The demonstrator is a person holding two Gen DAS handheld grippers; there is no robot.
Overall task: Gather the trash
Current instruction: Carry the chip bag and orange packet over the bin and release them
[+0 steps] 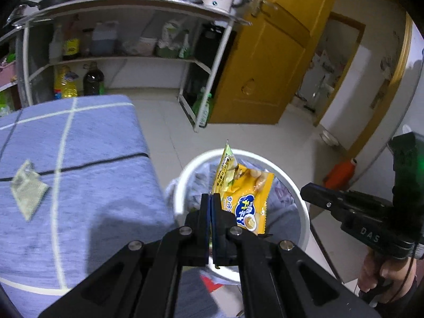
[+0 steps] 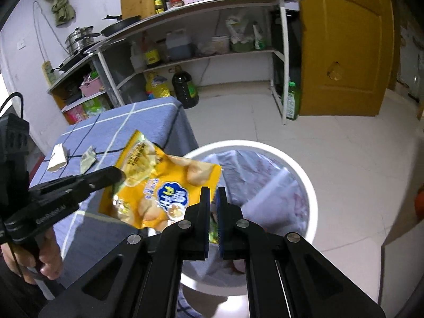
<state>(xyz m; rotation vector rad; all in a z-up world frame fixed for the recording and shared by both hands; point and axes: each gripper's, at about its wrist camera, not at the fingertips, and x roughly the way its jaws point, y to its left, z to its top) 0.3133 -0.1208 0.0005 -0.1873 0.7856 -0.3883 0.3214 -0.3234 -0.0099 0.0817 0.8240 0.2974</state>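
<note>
Left hand-held gripper (image 1: 211, 198) is clamped tight on the yellow snack bag (image 1: 246, 198), dangling it right over the white trash bin (image 1: 296, 185), so this one looks basically ready to drop. Right hand-held gripper (image 2: 213, 193) carries nothing, fingers nearly together with a thin gap. Still left I'd say: a crumpled wrapper (image 2: 88, 158) and a white paper scrap (image 2: 57, 158) on the blue checked surface (image 2: 148, 116), far left of the bin.

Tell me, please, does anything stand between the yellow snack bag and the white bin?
Nothing visible does. The left tongs hold the yellow snack bag directly above the white bin, whose lined mouth is open beneath it.
</note>
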